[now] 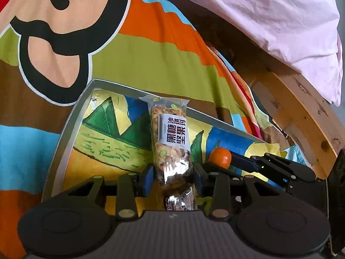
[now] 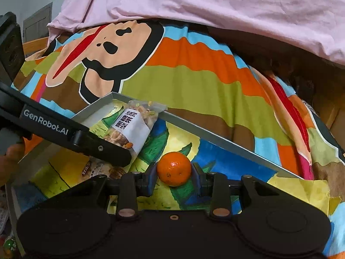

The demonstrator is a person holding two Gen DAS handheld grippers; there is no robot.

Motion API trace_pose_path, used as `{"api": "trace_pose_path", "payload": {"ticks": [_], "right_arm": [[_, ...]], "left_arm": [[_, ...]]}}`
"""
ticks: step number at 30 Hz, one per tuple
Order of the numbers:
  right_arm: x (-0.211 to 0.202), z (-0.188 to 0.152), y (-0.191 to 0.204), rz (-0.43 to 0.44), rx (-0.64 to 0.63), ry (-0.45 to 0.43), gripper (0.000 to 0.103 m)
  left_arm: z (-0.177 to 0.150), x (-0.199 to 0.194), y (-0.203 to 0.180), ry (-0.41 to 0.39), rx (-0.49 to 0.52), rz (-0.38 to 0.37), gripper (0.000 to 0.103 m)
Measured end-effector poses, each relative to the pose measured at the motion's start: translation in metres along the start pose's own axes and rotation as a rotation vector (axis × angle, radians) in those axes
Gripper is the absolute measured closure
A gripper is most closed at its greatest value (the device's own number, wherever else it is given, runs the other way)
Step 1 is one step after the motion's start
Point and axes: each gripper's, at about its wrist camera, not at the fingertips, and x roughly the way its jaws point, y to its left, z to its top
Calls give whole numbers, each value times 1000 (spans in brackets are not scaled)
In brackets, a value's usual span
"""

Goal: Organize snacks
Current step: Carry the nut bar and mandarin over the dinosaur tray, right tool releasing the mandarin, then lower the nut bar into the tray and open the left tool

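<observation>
My left gripper (image 1: 173, 178) is shut on a clear-wrapped nut snack bar (image 1: 170, 136) with a white label, held lengthwise over the grey tray (image 1: 71, 120). The same snack bar (image 2: 131, 127) shows in the right wrist view, with the left gripper's black arm (image 2: 64, 133) crossing in front of it. My right gripper (image 2: 174, 176) is shut on a small orange mandarin (image 2: 173, 169), low over the tray's painted lining. From the left wrist view the mandarin (image 1: 220, 157) sits at the tip of the right gripper's fingers (image 1: 243, 161). Another wrapped snack (image 2: 103, 170) lies on the tray under the left arm.
The tray's metal rim (image 2: 215, 138) rests on a striped cartoon bedspread (image 1: 151, 54). A pink quilt (image 2: 215, 6) is bunched behind it. A wooden bed frame (image 1: 306, 108) curves along the right. A hand (image 2: 10, 159) shows at the left edge.
</observation>
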Motion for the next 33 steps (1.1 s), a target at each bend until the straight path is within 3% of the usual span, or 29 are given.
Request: {"api": "trace_pose_path", "payload": {"ticks": [11,16,18,20,23,26,29,31,33], "right_arm": [[11,-3,-1,45,-68,8,63],[12,-7,-1,68,-93,2,49],[10,-9,-2,106,-102,10,35],[7,-11,-2,157,-129,28,29],[1,-13,-4,205,-154,66,27],[-5,-15,-6,240,-178,90,19],[-11,-15,-4,263,-179,98,19],[-21,-17,2,238,-205,55,19],[-35,-18,12,159,-262,-16,20]], "left_arm": [[0,0,-3,3,7,13,61],[1,0,-4,5,10,17,61],[2,1,-5,6,12,20,61],[2,1,-5,7,13,22,61],[2,2,-6,8,11,25,61],[2,2,-7,10,16,26,61],[1,3,-8,17,29,28,61],[1,4,-8,21,31,31,61],[1,4,-8,22,29,28,61]]}}
